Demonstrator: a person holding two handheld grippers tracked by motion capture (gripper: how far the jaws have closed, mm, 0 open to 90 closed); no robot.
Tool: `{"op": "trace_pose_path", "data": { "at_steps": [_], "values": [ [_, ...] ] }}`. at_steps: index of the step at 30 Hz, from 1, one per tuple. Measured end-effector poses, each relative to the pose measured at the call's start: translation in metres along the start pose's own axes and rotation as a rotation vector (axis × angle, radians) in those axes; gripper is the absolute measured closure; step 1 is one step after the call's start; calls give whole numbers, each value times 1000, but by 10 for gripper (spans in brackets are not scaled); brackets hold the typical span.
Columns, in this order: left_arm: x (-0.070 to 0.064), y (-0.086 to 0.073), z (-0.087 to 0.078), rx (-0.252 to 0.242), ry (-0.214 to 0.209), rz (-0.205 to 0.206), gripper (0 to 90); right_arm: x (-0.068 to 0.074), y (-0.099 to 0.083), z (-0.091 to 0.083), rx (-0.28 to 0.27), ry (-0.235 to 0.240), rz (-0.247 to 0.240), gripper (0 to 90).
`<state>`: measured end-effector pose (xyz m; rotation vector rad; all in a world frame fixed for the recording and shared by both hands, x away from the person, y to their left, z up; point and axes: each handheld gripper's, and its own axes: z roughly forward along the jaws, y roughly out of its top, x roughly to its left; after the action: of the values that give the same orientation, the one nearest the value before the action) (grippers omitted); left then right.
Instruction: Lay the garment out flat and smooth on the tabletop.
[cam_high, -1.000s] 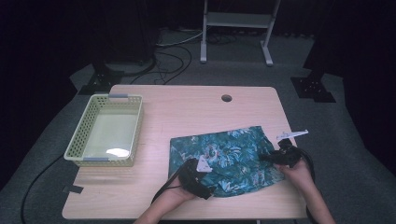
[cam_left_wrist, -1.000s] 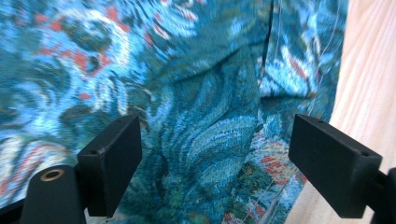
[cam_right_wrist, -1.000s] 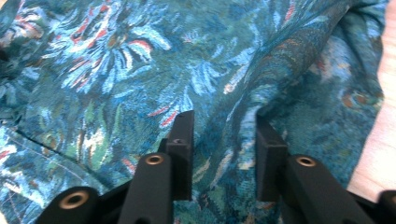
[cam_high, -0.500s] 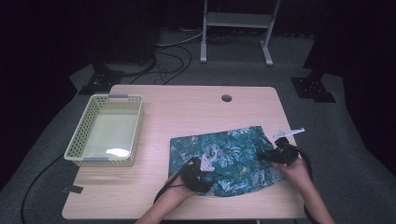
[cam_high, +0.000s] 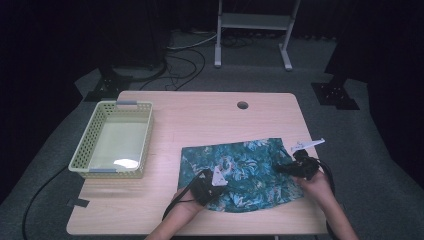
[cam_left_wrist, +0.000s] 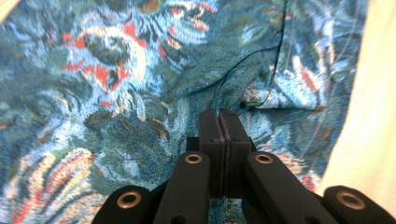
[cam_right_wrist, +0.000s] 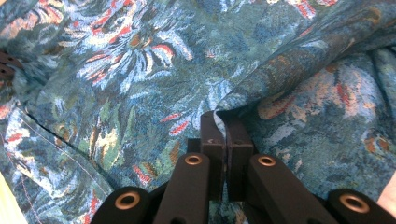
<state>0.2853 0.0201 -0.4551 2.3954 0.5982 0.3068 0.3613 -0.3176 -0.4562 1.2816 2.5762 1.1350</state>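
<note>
while pinched both sides, teal floral cloth (cam_high: 245, 170) lies rumpled.

- We're looking at a lab or studio, dark curtains hanging all round.
- Cables (cam_high: 185, 60) are trailing over grey carpet beyond the table's (cam_high: 200, 115) far edge.
- A metal stand (cam_high: 255, 30) is standing behind.

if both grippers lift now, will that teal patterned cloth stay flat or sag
Likely sag: the cloth already lies in soft folds and ridges where the right gripper pinches an edge. It looks thin and light. The left gripper is shut too, though cloth between its jaws is unclear.
</note>
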Motion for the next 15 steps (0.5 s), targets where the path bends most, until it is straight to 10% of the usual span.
{"op": "trace_pose_path", "data": {
  "at_steps": [11,15],
  "values": [
    [-28,-20,-34,15,-66,27,899,38,-34,-40,-36,27,-74,892],
    [-28,-29,-35,49,-102,22,899,54,-47,-38,42,30,-107,893]
  ]
}}
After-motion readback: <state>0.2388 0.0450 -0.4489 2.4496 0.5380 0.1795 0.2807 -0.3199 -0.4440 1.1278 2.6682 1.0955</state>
